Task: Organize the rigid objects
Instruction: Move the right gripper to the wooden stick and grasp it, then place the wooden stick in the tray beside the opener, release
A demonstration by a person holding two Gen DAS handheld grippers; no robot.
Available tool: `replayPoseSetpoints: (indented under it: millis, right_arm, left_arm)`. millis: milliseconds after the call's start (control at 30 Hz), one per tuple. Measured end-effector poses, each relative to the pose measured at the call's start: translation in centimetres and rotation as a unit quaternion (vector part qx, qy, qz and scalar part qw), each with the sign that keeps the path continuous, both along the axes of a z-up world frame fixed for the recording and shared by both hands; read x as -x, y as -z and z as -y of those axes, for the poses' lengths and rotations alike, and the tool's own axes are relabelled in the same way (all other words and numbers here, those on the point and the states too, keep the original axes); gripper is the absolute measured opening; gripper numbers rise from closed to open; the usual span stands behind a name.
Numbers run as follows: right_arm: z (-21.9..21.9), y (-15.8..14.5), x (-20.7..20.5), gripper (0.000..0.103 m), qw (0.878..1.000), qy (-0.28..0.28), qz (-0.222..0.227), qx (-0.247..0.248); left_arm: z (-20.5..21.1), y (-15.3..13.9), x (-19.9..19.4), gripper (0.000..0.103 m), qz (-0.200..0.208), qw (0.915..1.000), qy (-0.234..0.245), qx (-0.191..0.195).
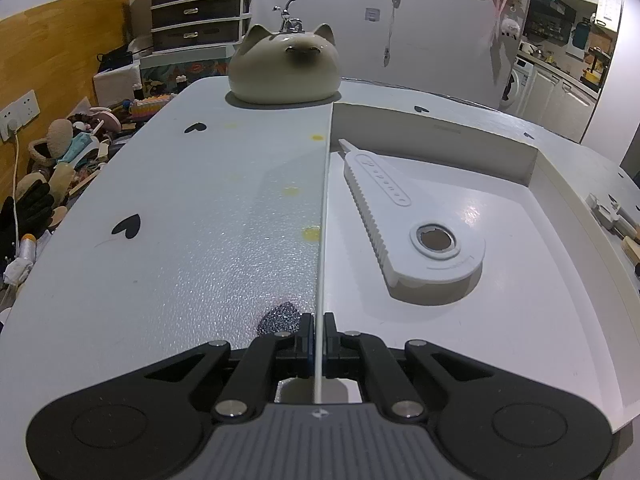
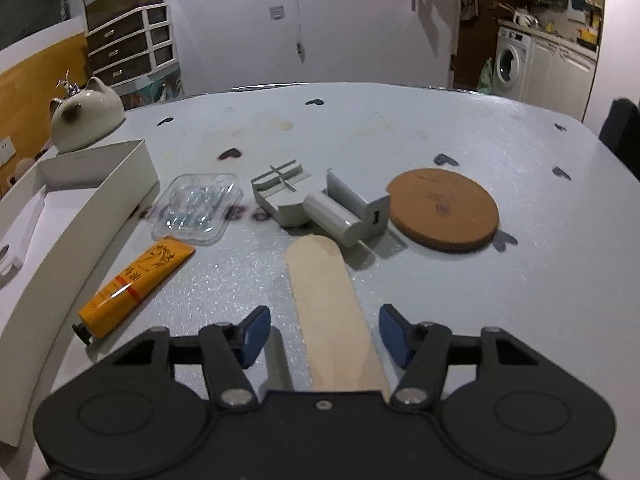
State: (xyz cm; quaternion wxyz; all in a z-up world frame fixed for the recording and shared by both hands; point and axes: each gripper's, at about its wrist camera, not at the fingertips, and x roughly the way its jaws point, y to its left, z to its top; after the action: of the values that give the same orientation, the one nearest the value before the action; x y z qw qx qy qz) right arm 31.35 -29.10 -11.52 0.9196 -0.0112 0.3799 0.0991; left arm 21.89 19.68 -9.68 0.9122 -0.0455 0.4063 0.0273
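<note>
My left gripper [image 1: 318,326] is shut on the thin left wall of a white box [image 1: 325,208]. A white plastic opener tool [image 1: 404,216] lies inside the box. My right gripper [image 2: 324,330] is open, with a flat wooden stick [image 2: 330,300] lying on the table between its fingers. Ahead of it lie an orange tube [image 2: 132,288], a clear plastic case [image 2: 196,208], grey plastic parts [image 2: 320,204] and a round cork coaster [image 2: 444,208]. The white box [image 2: 100,196] stands at the left in the right wrist view.
A ceramic cat figure [image 1: 284,66] stands at the far edge of the pale table [image 1: 180,220]; it also shows in the right wrist view [image 2: 86,118]. Clutter lies on the floor to the left [image 1: 60,168]. Drawers [image 1: 200,8] stand behind.
</note>
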Motion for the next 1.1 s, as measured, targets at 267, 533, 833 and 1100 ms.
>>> replayPoseSetpoints:
  millis: [267,533,833,1100]
  right_arm:
    - [-0.7,0.0,0.5,0.047,1.000,0.017,0.005,0.016]
    - [-2.5,-0.4,2.4,0.036,0.999,0.003,-0.010,0.032]
    - [-3.0,-1.3,3.2,0.035,0.999,0.037,-0.013,-0.008]
    - [-7.2,-6.5,4.1,0.035,0.998,-0.023,0.037,-0.051]
  left_arm:
    - [0.2,0.0,0.1,0.002,0.002,1.0000,-0.003,-0.001]
    - [0.1,0.1,0.2,0.002,0.005,1.0000,-0.004,0.002]
    - [0.1,0.0,0.1,0.002,0.003,1.0000,-0.001,0.001]
    - [0.1,0.0,0.1,0.002,0.003,1.0000,-0.001,0.001]
